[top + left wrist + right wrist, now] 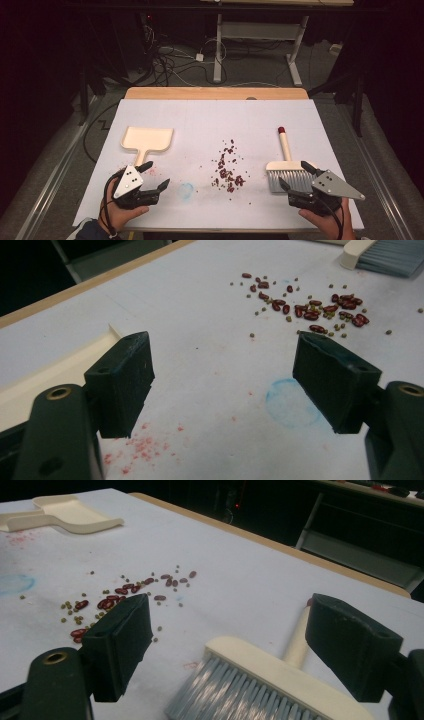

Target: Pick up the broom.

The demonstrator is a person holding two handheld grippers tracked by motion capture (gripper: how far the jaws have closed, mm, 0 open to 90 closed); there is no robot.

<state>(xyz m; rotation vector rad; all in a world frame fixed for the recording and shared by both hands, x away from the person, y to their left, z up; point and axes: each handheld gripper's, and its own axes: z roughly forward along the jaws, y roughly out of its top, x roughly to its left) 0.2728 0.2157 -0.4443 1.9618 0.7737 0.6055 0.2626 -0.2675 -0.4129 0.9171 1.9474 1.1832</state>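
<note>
Here, brush [260, 680] lies between fingers [117, 645] — untouched.

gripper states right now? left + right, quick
Left gripper: open, holding nothing, beside the dustpan handle.
Right gripper: open, holding nothing, jaws either side of the brush head.

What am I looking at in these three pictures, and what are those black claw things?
A person sits at a white table, holding a hand-operated claw in each hand. One picture looks down from above; the other two come from cameras riding on each claw. The left claw is open beside a cream dustpan, holding nothing. The right claw is open too, poised over the head of a small brush without gripping it. Between them lie scattered red and green beans. A faint blue ring and reddish specks mark the surface.
</note>
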